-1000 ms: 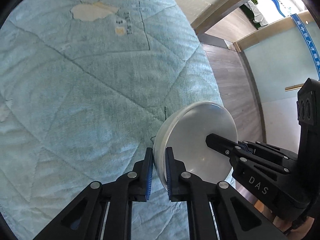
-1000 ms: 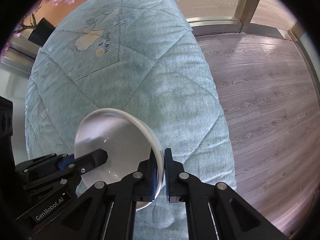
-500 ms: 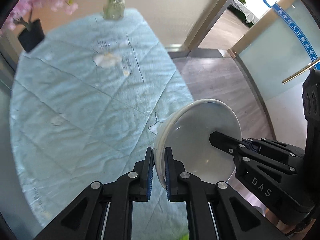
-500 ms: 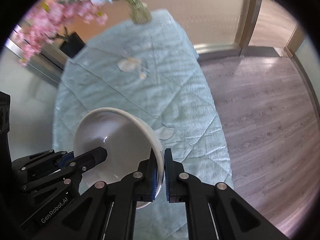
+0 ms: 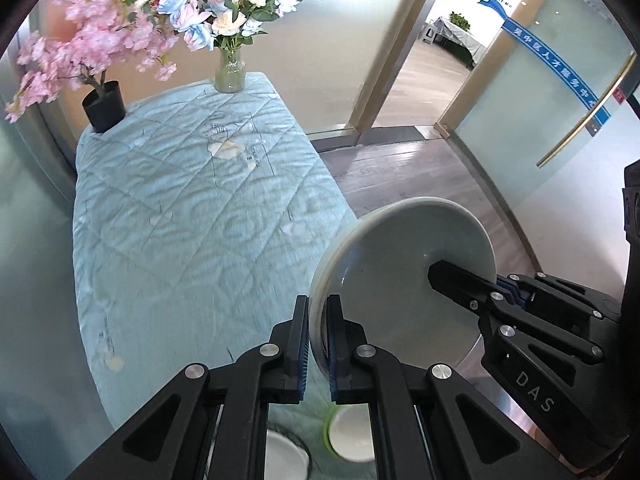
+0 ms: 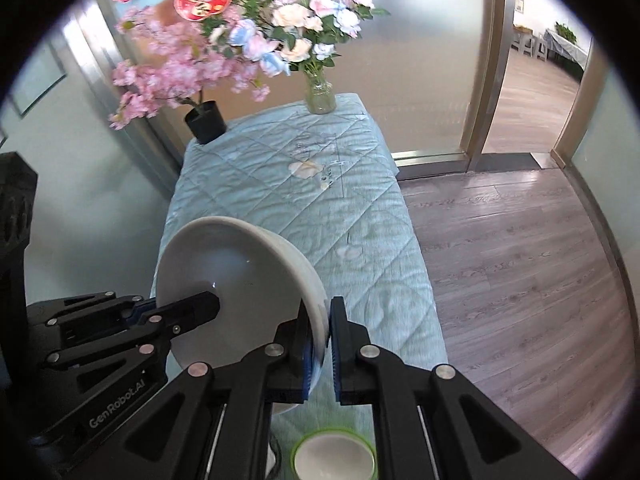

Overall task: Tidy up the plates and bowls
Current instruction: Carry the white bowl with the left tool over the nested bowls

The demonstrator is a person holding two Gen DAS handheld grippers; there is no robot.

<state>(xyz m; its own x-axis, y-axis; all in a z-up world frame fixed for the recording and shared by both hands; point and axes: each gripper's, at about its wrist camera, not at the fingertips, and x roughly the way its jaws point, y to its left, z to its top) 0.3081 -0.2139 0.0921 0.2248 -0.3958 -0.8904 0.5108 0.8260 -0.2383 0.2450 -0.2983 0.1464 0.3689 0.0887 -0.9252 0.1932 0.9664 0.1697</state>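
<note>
Porcelain fills the lower right of the left wrist view: a white bowl (image 5: 400,280) held on edge in the air, its near rim pinched between the blue pads of the left gripper (image 5: 318,344), while the right gripper (image 5: 472,284) comes in from the right and bites the opposite rim. A second ago this camera saw little but quilted cloth close up; now the whole blue tablecloth (image 5: 180,220) lies far below, with a glass vase of flowers (image 5: 230,74) and a black pot (image 5: 104,106) at its far end, so the bowl has been lifted well clear of the table. At the bottom edge a green-rimmed bowl (image 5: 352,436) and part of another white dish (image 5: 286,456) sit on the cloth, directly beneath the carried bowl. In the right wrist view the right gripper (image 6: 320,344) is clamped on the bowl's (image 6: 232,276) rim, the left gripper (image 6: 200,308) grips the far side, and the green-rimmed bowl (image 6: 334,456) shows just below the fingers. The lift seems finished; my guess is that the next step is carrying the bowl to a stack, and a two-sided rim hold demands that both hands travel together or the bowl could slip.
</note>
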